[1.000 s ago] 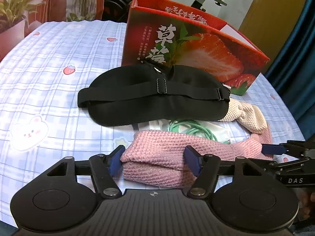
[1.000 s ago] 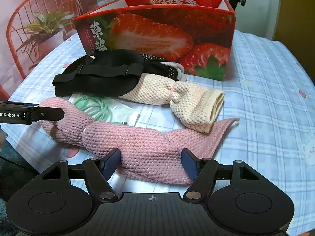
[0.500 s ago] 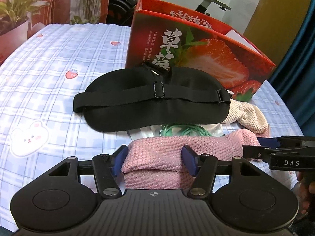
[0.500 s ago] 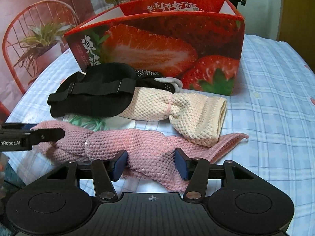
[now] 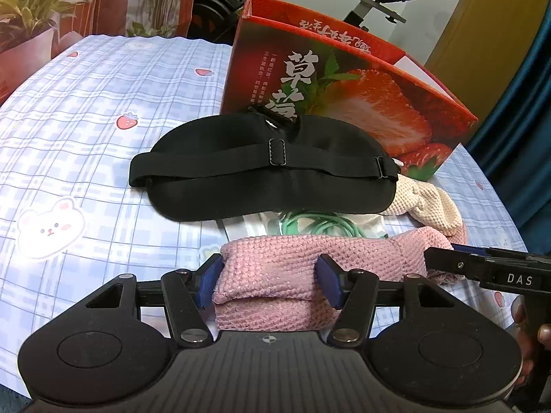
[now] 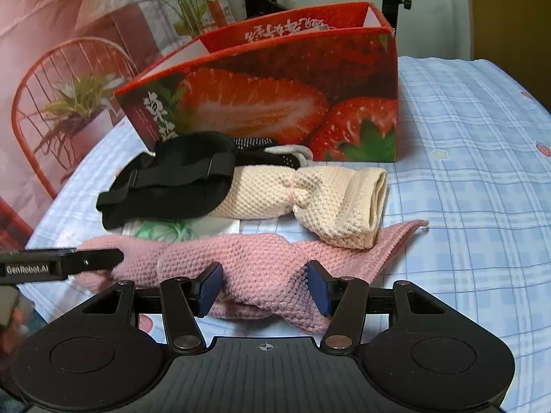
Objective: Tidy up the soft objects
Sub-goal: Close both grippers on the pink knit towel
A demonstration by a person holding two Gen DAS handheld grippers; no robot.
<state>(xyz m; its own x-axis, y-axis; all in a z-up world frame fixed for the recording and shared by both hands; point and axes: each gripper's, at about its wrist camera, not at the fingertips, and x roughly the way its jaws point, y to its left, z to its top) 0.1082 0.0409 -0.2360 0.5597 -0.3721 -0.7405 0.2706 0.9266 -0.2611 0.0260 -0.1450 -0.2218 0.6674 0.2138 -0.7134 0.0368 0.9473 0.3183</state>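
Here, left gripper (image 5: pixel 268 284): its blue pads are pressing on both sides of the folded end of the pink knitted cloth (image 5: pixel 275 268), clamping it, after a slight closing.
Right gripper (image 6: pixel 263 287): it is gripping the same pink cloth further along, pads pinching the bunched knit, the jaws having just been closing on it.
Pink knitted cloth: it is lying stretched between the two grippers on the checked tablecloth (image 6: pixel 465 172), its far corner lying flat under the cream cloth.
Cream knitted cloth (image 6: pixel 310 199): it is resting just behind the pink one, partly under the black eye mask (image 5: pixel 261 172).
Green cord (image 5: pixel 316 223): it is sitting in a clear bag between mask and pink cloth.
Strawberry box (image 6: pixel 275 103): it is standing open-topped behind everything.
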